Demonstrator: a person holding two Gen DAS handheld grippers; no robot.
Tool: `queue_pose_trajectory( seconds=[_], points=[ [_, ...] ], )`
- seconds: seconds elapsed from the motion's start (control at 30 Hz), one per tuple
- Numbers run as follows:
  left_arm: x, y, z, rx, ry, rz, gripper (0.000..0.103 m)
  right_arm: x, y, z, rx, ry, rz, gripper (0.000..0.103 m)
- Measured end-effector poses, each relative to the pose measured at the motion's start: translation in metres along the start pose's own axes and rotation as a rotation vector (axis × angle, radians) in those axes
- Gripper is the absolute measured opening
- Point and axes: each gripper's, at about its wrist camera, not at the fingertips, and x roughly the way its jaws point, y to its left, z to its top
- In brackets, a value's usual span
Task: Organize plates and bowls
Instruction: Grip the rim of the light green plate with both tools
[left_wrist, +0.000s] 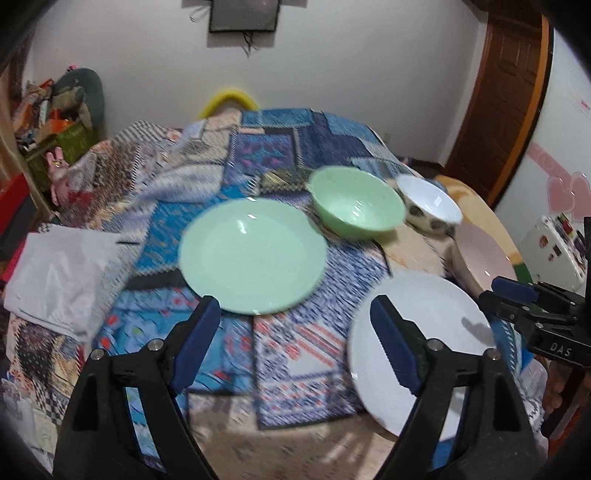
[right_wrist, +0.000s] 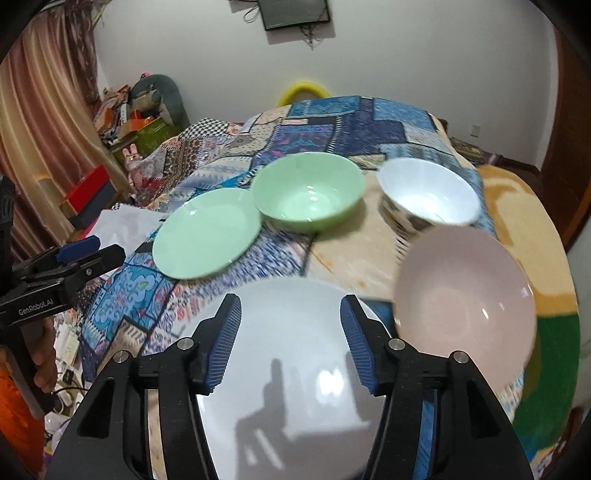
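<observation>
Nearest, the right gripper (right_wrist: 290, 341) hangs over the white plate (right_wrist: 295, 369) with its jaws parted and nothing between them; the left gripper (left_wrist: 295, 343) is likewise spread wide and empty, poised above the patterned quilt (left_wrist: 295, 350) between the white plate and the green plate (left_wrist: 253, 254). All the dishes sit on this soft, uneven bedding, so each may rock when nudged. The plates look like glazed ceramic or glass: stiff, smooth, likely slippery and breakable, and moderately heavy; the sensible hold is a pinch across the raised rim at the near edge, lifting it off the cloth first. Just right of the white plate lies the pink bowl (right_wrist: 465, 306), tilted toward the camera. Farther back stand the green bowl (right_wrist: 308, 192), touching or nearly touching the green plate, and the white bowl (right_wrist: 430, 194) with dark spots outside; their walls offer a rim grip, one finger inside.
</observation>
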Motion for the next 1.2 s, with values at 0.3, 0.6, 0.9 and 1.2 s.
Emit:
queue_pose_trajectory(
  seconds=[0.3, 0.6, 0.9, 1.2],
  points=[
    [0.033, 0.055, 0.022, -0.036, 0.027, 0.054, 0.089, 0.054, 0.025, 0.024, -0.034, 0.070, 0.034, 0.054],
    [0.091, 0.103, 0.030, -0.076, 0.118, 0.058, 0.089, 0.108, 0.037, 0.038, -0.050, 0.163, 0.031, 0.054],
    [0.148, 0.132, 0.036, -0.092, 0.198, 0.028, 0.058, 0.130, 0.046, 0.042, -0.087, 0.218, 0.030, 0.033],
    [0.162, 0.137, 0.039, -0.087, 0.202, -0.026, 0.024, 0.136, 0.048, 0.041, -0.077, 0.230, 0.057, 0.026]
  ],
)
